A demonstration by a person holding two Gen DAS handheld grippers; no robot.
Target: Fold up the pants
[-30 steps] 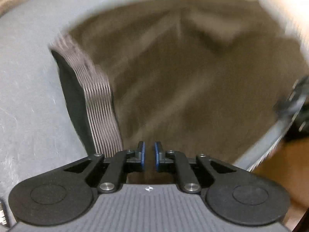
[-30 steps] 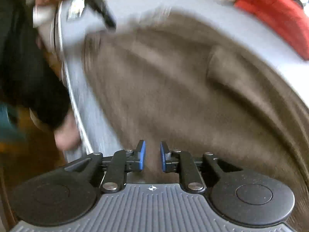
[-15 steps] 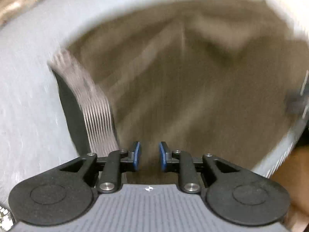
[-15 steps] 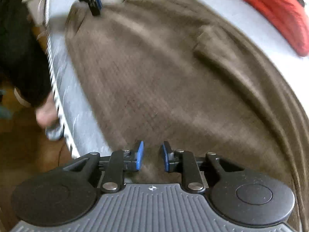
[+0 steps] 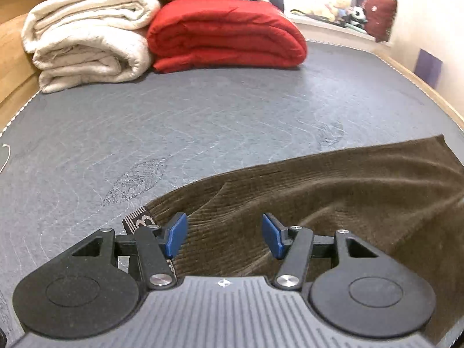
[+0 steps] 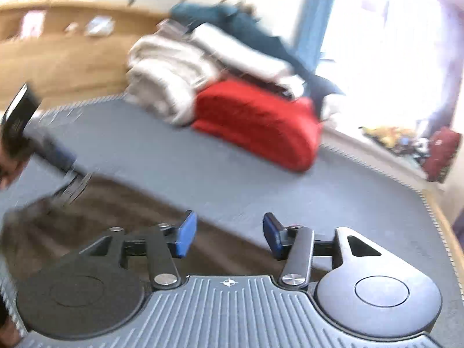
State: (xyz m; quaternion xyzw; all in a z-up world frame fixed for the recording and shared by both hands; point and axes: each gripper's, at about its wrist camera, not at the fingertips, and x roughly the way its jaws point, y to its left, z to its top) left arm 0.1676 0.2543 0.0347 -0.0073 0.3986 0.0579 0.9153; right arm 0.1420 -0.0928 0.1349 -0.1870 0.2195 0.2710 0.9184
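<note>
Brown corduroy pants (image 5: 333,191) lie flat on the grey mattress (image 5: 203,121), their striped waistband corner (image 5: 139,221) just left of my left gripper (image 5: 224,236). That gripper hangs above the cloth, its jaws opening, blue pads apart with nothing pinched between them. In the right wrist view the pants (image 6: 95,211) show as a blurred brown strip at the lower left. My right gripper (image 6: 229,239) is raised over their edge, its jaws opening and empty. The left gripper (image 6: 66,182) appears there as a blur at the far left over the waistband end.
A folded red quilt (image 5: 226,34) and a cream blanket (image 5: 87,40) are stacked at the far end of the mattress, against a wooden frame (image 5: 14,29). A bright window ledge with toys (image 5: 342,5) is at the back right. The mattress edge (image 5: 429,92) runs along the right.
Both grippers have lifted and tilted up from close over the cloth, so the far end of the bed now shows. Both pairs of jaws have spread from nearly shut to wide apart.
</note>
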